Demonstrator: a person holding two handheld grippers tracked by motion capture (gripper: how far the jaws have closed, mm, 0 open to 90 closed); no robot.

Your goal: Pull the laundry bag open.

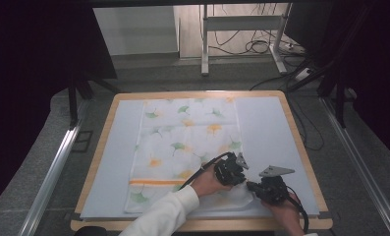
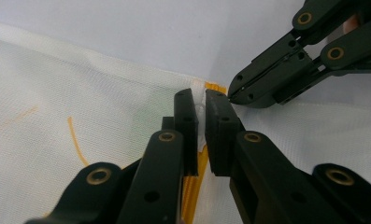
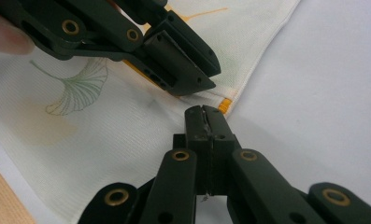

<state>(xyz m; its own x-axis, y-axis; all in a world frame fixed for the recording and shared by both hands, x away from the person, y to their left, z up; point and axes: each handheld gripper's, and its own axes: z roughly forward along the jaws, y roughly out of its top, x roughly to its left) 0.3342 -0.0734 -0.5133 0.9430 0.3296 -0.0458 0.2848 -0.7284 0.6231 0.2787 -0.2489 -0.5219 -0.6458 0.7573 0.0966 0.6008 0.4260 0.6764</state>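
A pale grey mat (image 1: pixel 264 132) covers a wooden table (image 1: pixel 300 142). Beyond the table stands a white metal frame (image 1: pixel 241 29) on a grey floor (image 1: pixel 158 73), with black cables (image 1: pixel 259 46) coiled near its foot. Metal rails (image 1: pixel 50 172) run along both sides.

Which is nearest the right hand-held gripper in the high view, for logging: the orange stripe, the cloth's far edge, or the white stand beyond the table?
From the right hand-held gripper:
1. Orange stripe, left, near edge.
2. Cloth's far edge, across the table.
3. White stand, on the floor beyond.
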